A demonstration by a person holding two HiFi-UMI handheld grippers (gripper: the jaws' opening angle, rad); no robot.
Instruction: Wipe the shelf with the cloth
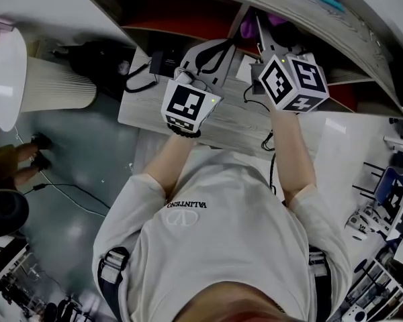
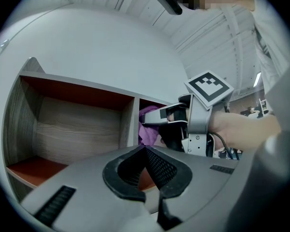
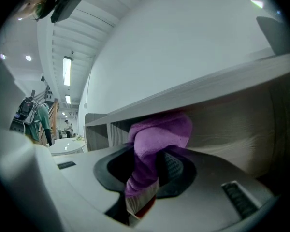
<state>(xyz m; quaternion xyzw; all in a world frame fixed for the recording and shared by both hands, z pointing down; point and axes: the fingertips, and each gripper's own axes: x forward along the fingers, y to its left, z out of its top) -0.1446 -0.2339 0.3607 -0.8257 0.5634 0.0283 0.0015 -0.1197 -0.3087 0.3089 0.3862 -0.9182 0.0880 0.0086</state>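
The head view looks down on both arms reaching over a pale wood-grain counter toward a grey wooden shelf with red-orange boards, and only a purple scrap of cloth shows past the right hand-held gripper.

The right gripper view shows the grip plainly. Its jaws are clamped on the soft purple cloth, which bunches into a rounded wad above the pads and hangs in a fold below them, close under the shelf's top board.

From the left gripper view, the left hand-held gripper has its jaws together on nothing. It faces the empty left compartment, while the cloth sits in the compartment right of the divider.
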